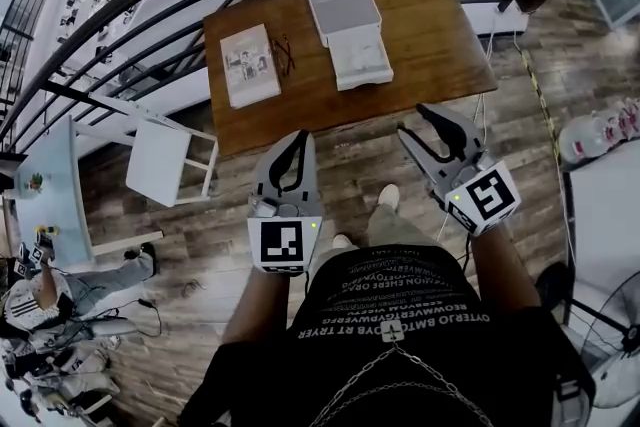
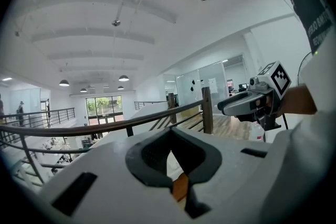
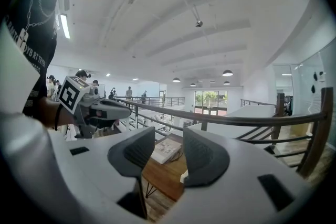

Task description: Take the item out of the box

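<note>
A white box lies opened on the wooden table, with its lid folded back toward the railing. I cannot make out what is inside it. Both grippers hover over the floor, short of the table's near edge and well away from the box. My left gripper has its jaws closed together with nothing between them. My right gripper stands open and empty. Through its gap I see the table and a booklet.
A booklet and a pair of glasses lie left of the box. A dark railing runs behind the table. A white stool stands at the left, a fan at the lower right. A person sits at the far lower left.
</note>
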A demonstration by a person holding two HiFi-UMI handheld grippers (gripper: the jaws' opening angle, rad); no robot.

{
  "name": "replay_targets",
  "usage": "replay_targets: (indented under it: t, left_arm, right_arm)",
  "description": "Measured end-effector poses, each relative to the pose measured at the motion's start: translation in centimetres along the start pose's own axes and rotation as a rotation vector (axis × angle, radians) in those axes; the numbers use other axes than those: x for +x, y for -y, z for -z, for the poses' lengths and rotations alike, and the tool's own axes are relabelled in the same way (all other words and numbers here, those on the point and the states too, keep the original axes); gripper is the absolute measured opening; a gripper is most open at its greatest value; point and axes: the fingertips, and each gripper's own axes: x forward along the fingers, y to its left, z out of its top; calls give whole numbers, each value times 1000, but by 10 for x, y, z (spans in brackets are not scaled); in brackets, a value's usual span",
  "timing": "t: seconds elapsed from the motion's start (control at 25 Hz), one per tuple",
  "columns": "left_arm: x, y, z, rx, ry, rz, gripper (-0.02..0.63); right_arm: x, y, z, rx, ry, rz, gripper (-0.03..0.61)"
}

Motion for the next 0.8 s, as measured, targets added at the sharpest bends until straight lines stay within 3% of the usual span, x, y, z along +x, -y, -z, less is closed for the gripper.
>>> replay_targets:
  t: [0.8]
  left_arm:
    - [79, 33, -54, 52, 20, -83, 6]
  right_arm:
    - [-1, 104, -26, -15, 120, -73, 164]
